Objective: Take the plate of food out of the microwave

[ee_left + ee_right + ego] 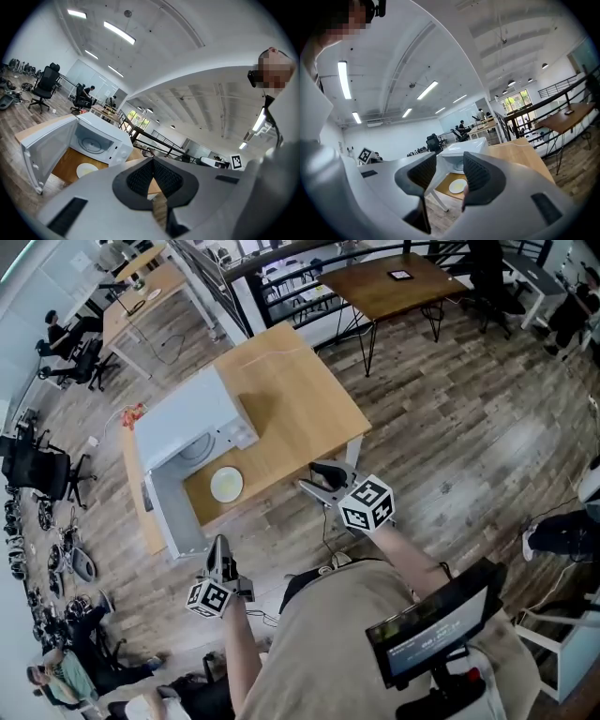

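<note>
Plate: I see the plate (pixel 227 485) lying flat on the wooden table (pixel 300 399), just in front of the open microwave (pixel 183 418) and outside its cavity. As I judge it, the lift-out itself is done.
Microwave: the door (pixel 169 517) stands swung wide beside the plate. The turntable (pixel 89 144) inside looks bare.
Food: the right gripper view shows a pale plate (pixel 458 186) with a faint yellowish patch. I cannot tell what the food is.
Left gripper: the left gripper (pixel 221 542) hangs off the table's near edge, well apart from the plate. Its jaws are pressed together with nothing between them (pixel 153 161).
Right gripper: the right gripper (pixel 314 474) hovers beside the table's near corner, clear of the plate. Its jaws stand apart and empty (pixel 443 171), and the plate shows only far off through the gap.
Handling: I judge the plate stiff, smooth and fairly light. It would probably break if dropped, and its rim would be slippery under rubber pads.
Where to hold: I would take the rim on the side nearest me, one jaw slid under the lip and one on top. I would pinch firmly and keep the plate level.
Risk: the plate lies low on the wood, so a jaw may push it along the table instead of getting under it. Any tilt would let the food slide.
</note>
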Motion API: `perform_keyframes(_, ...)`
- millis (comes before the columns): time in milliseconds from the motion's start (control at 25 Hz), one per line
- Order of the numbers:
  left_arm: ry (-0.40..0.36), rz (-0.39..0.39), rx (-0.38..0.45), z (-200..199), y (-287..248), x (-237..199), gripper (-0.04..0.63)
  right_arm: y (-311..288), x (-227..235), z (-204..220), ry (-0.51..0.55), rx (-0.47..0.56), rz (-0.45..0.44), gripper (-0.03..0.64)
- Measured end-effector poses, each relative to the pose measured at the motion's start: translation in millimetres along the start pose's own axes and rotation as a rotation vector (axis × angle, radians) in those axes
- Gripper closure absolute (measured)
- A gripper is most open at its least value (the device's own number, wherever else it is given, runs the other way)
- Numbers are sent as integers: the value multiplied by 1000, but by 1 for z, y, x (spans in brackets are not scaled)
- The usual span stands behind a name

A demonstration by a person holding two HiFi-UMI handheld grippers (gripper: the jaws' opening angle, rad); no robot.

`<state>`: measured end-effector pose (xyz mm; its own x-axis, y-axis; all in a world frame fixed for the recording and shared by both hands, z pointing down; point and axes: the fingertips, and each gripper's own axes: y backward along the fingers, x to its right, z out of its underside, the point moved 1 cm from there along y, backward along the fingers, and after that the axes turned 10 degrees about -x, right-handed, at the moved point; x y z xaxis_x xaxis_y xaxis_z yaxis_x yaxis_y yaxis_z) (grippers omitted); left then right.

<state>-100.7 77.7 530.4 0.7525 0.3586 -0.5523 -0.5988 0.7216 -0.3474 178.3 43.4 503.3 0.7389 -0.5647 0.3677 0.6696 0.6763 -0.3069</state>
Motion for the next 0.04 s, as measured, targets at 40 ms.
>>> perform_keyframes(40, -4, 5, -7, 1, 0, 3, 594, 2, -2, 0, -12, 5, -4, 430)
